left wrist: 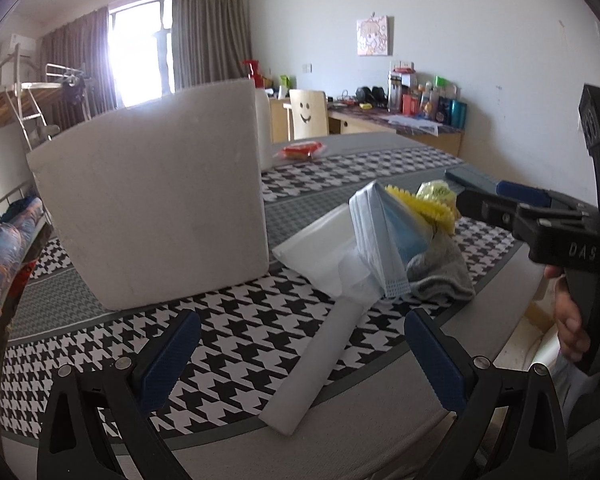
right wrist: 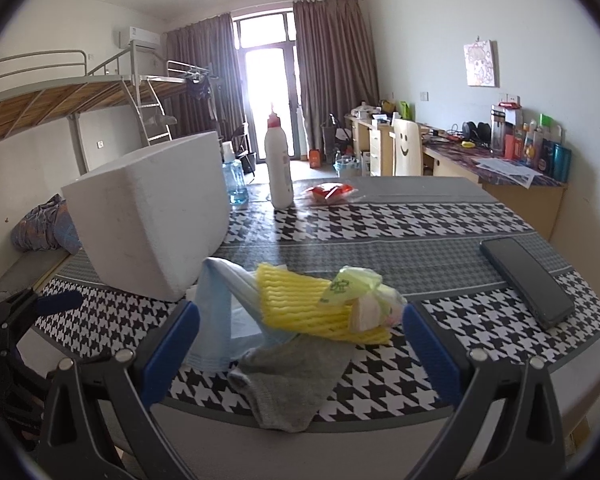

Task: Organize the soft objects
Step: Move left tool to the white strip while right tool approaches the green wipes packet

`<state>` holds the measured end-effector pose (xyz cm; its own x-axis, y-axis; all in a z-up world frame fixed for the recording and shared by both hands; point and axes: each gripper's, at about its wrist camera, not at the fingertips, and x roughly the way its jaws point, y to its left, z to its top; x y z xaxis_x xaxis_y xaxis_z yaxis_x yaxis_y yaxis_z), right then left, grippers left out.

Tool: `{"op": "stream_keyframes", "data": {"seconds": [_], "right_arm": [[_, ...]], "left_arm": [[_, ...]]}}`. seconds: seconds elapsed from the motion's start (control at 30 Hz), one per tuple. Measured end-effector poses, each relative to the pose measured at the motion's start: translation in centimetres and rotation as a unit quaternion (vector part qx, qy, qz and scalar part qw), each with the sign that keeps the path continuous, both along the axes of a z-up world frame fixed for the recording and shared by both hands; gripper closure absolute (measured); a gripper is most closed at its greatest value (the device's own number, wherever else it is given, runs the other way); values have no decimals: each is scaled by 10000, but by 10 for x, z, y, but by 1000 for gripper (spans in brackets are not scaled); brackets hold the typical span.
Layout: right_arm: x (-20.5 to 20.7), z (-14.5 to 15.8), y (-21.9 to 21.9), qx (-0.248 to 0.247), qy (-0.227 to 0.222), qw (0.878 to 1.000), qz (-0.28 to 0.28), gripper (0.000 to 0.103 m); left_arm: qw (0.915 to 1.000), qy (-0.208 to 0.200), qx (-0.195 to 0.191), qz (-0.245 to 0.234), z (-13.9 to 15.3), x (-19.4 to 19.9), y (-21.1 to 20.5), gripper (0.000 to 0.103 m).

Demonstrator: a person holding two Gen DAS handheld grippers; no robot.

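Soft clutter, a blue pleated face mask, yellow foam netting and grey sock, lies heaped near the white foam box on the houndstooth-covered desk. Light, floppy stuff; best pinched at an edge. Left hand-held gripper and right hand-held gripper both spread, empty.

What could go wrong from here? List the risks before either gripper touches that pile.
1. The blue masks, yellow foam net and grey sock overlap, so closing the open right gripper may drag several at once.
2. The sock lies near the table edge and could slide off.
3. The phone lies close to the pile on the right; a wide sweep might knock it.
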<state>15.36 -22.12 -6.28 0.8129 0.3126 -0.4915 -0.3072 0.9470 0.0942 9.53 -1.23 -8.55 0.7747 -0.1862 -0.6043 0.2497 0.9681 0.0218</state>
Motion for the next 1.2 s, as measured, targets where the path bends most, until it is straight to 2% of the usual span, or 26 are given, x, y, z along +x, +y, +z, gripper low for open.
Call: {"op": "stream_keyframes", "data": {"seconds": [0.23, 0.67, 0.8, 0.97, 1.13, 1.2], "right_arm": [[10, -6, -6, -11, 164, 9998, -126, 1], [30, -11, -12, 78, 379, 9989, -250, 1], [36, -12, -13, 87, 398, 9988, -257, 1], [38, -14, -11, 115, 434, 9986, -287, 1], [44, -16, -13, 127, 455, 9983, -329, 1], [46, -17, -13, 126, 475, 9982, -332, 1]], "left_arm": [[9995, 282, 109, -101, -10, 7, -4, 3], [9967, 649, 389, -291, -24, 18, -9, 24], [9954, 761, 438, -383, -29, 23, -14, 35], [9938, 822, 559, -507, -35, 26, -18, 38], [9927, 896, 439, -681, -35, 30, -20, 53], [9916, 942, 392, -793, -34, 29, -21, 68]]}}
